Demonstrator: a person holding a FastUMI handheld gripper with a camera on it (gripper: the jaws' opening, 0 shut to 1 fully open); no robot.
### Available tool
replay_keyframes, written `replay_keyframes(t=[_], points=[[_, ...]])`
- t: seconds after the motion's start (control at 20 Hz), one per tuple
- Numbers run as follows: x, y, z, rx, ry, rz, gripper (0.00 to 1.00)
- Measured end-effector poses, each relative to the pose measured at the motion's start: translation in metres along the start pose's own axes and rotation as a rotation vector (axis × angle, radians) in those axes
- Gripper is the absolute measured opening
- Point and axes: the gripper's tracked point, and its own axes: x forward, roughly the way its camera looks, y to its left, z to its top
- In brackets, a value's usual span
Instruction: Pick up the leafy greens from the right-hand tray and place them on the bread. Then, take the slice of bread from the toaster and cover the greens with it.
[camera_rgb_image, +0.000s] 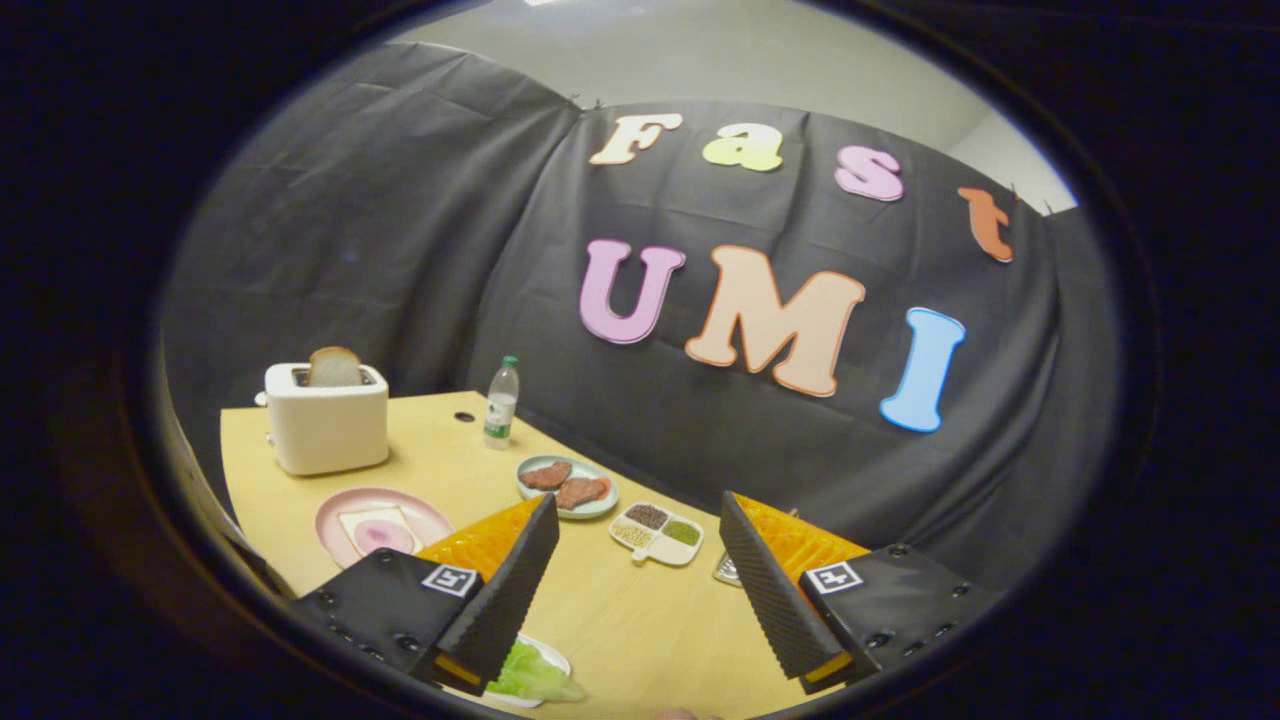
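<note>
My gripper (640, 520) hangs open above the wooden table (640, 620), nothing between its fingers. The leafy greens (532, 675) lie on a white tray (553, 657) close under the base of the left finger, partly hidden by it. Beyond and left of the left finger sits a pink plate (340, 512) carrying a slice of bread (378, 528) with a pink round of meat on it. Farther back stands a white toaster (326, 418) with a bread slice (334, 367) sticking up from its slot.
A pale green plate (598, 508) holding two pieces of meat lies just beyond the fingertips. A divided white dish (657, 533) of seasonings sits between the fingers farther on. A plastic bottle (501, 402) stands near the table's back edge by the black cloth wall.
</note>
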Motion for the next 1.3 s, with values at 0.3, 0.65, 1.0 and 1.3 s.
replay_keyframes(t=[0.3,0.65,1.0,1.3], points=[[0.007,0.040,-0.053,-0.092,0.148,0.231,0.99],[0.004,0.081,-0.117,-0.186,0.315,0.452,0.99],[-0.003,0.105,-0.172,-0.278,0.454,0.587,0.99],[-0.013,0.124,-0.223,-0.299,0.620,0.696,0.99]])
